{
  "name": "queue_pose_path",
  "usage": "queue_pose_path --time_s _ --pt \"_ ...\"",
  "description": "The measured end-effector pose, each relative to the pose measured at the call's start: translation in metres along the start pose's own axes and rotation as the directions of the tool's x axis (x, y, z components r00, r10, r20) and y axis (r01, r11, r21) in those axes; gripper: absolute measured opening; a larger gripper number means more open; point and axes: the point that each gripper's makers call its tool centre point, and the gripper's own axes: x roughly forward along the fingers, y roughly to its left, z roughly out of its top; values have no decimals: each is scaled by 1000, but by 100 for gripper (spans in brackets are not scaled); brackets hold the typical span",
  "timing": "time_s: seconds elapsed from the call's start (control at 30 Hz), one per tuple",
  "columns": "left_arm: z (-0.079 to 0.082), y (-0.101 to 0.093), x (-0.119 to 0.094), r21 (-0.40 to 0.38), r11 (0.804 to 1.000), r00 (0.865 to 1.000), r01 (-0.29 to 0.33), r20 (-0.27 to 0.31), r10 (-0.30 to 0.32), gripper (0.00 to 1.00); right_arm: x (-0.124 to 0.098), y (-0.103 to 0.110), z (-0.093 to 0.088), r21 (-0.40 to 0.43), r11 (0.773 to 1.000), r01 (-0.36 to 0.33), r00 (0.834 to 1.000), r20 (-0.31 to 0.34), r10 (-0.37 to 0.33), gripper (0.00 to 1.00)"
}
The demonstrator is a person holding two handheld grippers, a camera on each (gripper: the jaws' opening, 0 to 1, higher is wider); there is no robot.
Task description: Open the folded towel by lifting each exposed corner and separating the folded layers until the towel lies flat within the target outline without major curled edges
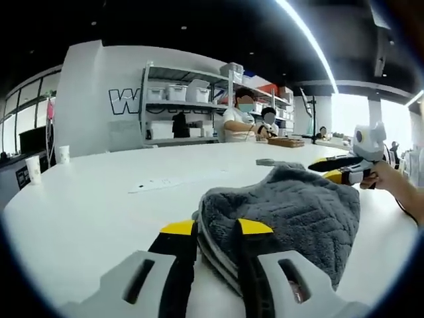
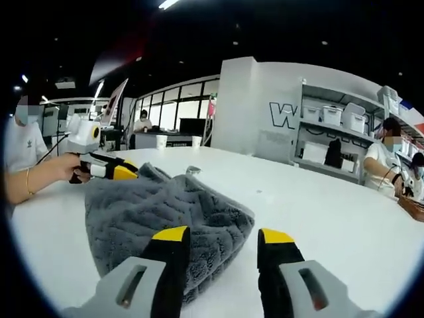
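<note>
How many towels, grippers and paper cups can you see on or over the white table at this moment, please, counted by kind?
Grey towel: 1
Grippers: 2, the left gripper and the right gripper
Paper cups: 2, one at the table's far left edge and one beyond it
Total: 5

Long white ceiling light strips [image 1: 311,36] light the room from overhead, and in the left gripper view bright daylight washes out the windows far beyond and to the right of the yellow-tipped fingers [image 1: 255,228]. The glossy white tabletop [image 1: 99,205] glows evenly with soft glare, and the folded grey plush towel [image 2: 165,215] casts only a faint shadow beside the fingertips. Fisheye curvature bends the shelves and table edge, and distant figures look soft.
</note>
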Motion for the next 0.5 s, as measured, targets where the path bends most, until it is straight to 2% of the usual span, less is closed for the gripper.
queue_pose_path --time_s 0.17,0.5 --pt "0 0 0 -2 1000 1000 -1 0 1 20 0 -2 0 -1 1000 1 1000 2 -1 36" --pt "3 -3 -1 75 997 1000 -29 7 29 18 3 3 -1 16 999 -30 1000 9 30 29"
